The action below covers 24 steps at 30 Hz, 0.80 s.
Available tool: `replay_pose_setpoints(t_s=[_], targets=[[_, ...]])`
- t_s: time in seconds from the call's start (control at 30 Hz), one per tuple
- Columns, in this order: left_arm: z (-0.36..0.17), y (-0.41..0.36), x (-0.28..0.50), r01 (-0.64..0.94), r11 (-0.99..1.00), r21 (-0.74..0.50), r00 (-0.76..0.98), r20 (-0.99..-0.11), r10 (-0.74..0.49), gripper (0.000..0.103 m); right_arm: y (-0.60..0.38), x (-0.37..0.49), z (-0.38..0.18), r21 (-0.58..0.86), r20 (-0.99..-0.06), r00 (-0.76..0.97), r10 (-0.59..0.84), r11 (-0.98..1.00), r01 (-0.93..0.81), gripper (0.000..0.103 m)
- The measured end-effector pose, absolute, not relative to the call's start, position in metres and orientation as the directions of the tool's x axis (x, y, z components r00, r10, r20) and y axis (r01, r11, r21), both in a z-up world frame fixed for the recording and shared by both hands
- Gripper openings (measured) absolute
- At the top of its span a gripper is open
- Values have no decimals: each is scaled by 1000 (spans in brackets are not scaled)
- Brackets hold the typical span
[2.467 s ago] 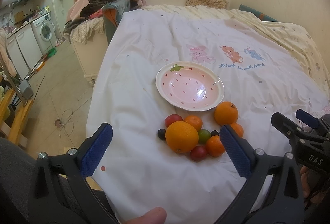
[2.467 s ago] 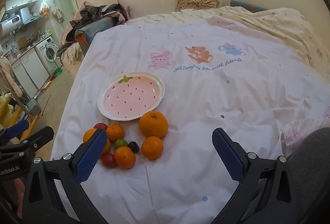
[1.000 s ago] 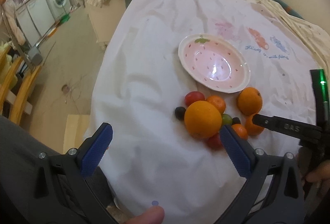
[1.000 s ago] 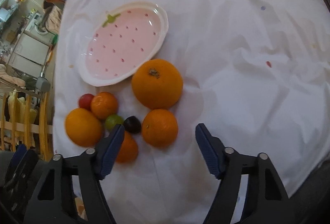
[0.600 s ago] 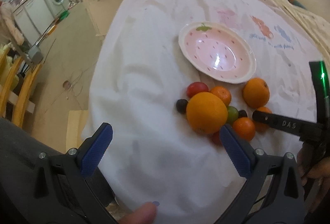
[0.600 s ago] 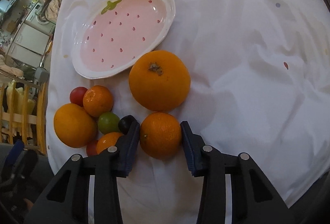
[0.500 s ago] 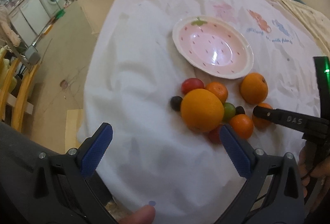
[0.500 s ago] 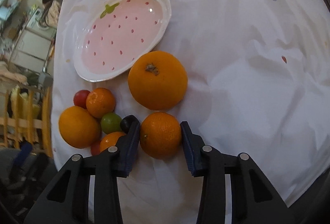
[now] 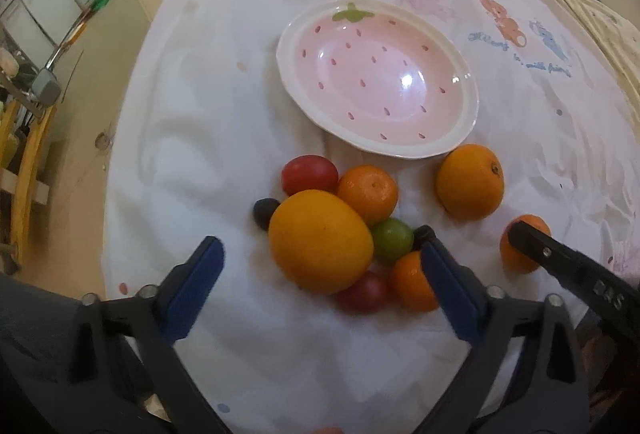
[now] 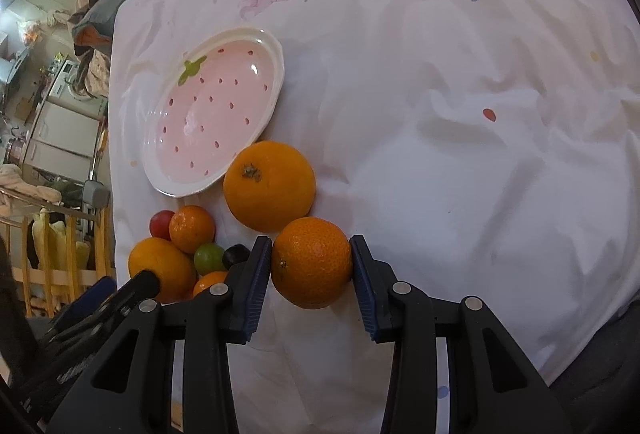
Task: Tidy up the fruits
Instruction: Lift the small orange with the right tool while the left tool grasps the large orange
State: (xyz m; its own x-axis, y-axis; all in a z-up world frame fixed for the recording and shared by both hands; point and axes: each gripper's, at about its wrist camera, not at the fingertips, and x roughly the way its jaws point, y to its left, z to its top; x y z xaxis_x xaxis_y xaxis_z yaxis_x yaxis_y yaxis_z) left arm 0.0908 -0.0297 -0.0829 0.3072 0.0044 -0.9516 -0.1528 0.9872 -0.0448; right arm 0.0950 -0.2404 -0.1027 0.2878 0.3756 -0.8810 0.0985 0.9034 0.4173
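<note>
- white printed bedsheet [image 10: 460,162] covers the bed, soft and creased, so fruit can roll as soon as its neighbours shift; kitchen units sit off to the left.
- my right gripper [image 10: 311,270] has its pads pressed on both sides of a small mandarin [image 10: 311,262], which sits just below the big orange [image 10: 269,185].
- i'd lift it straight up before swinging left, so it doesn't nudge that orange.
- strawberry plate [image 10: 276,74] is bare and near; i judge it the drop spot, and i'd lower into its middle before letting go.
- my left gripper [image 9: 320,274] stands wide, its jaws just closing a little, nothing clamped; the large yellow-orange fruit [image 9: 320,240] lies between the pads.
- i'd centre on that fruit alone, keeping the right pad clear of the green fruit [image 9: 393,239] and the small orange [image 9: 412,282].
</note>
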Motion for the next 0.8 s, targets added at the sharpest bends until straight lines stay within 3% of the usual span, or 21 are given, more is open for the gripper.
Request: replay_pose_setpoints(t_s=[0.13,0.23,0.33,0.8], targets=[[-91,-28,99,-186,981,-53,286,-958,3,89,-241,95,-101,428,-875,293,386,898,97,41],[-97,-21,101,-224,972,-65,267,-964,-3,73,-241,95,-101,440,-870,292,397,893,97,41],[-102,-11,99,-269,949,-163,261,-961,-91,55,-241,95,-100,442,-868,297,398,892,95,41],[-66,-12,85,-238,962,-137,328,-943,-54,51,-237,94,-95,421,-869,322,376,904,81,41]])
